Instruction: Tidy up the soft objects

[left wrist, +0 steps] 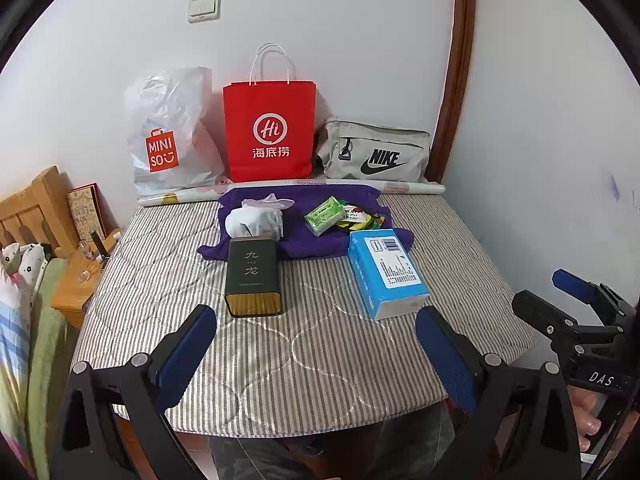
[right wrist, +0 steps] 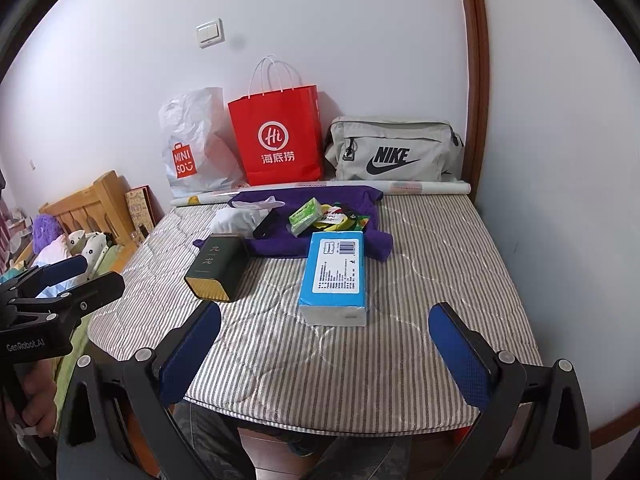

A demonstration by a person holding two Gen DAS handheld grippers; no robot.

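On the striped table (left wrist: 320, 352), a purple cloth (left wrist: 304, 236) is spread at twelve o'clock, with a blue tissue pack (left wrist: 384, 272) at one o'clock and a white bundle (left wrist: 256, 220) at eleven. The left gripper (left wrist: 316, 356) and right gripper (right wrist: 325, 354) are held wide, empty. The dark tin (left wrist: 252, 280) could be knocked if the cloth is dragged.

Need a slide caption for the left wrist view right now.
Open left gripper hovers over striped mattress facing dark tin, blue tissue pack and purple cloth.
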